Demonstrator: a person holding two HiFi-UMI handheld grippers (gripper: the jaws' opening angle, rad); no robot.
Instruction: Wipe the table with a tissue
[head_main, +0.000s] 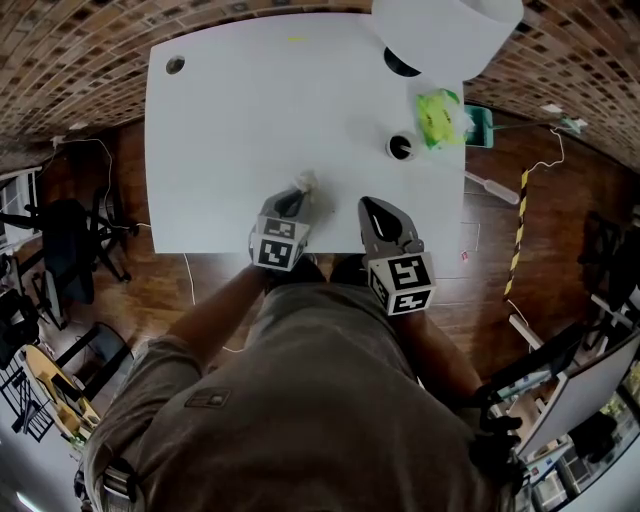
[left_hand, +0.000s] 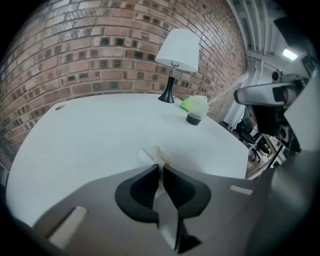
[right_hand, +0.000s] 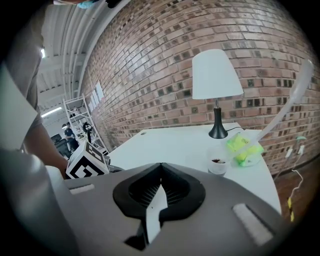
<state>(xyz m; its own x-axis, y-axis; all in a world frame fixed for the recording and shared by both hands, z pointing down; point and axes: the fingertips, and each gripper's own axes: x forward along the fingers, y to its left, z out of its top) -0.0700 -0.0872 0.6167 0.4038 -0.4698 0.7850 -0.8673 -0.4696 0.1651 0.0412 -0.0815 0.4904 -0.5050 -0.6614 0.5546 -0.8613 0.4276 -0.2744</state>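
A crumpled white tissue (head_main: 304, 182) rests on the white table (head_main: 240, 120) near its front edge. My left gripper (head_main: 293, 203) is shut on the tissue (left_hand: 156, 156), whose bunched end sticks out past the jaw tips onto the tabletop (left_hand: 100, 135). My right gripper (head_main: 372, 210) hovers over the front edge to the right of it. In the right gripper view its jaws meet at the tips (right_hand: 161, 170) with nothing between them. The left gripper's marker cube (right_hand: 87, 161) shows at the left of that view.
At the back right stand a white-shaded lamp (head_main: 440, 30), a small dark-rimmed cup (head_main: 400, 147) and a green-and-yellow packet (head_main: 438, 115). A cable hole (head_main: 175, 65) sits in the far left corner. Brick wall lies behind the table; chairs and cables lie on the wooden floor around it.
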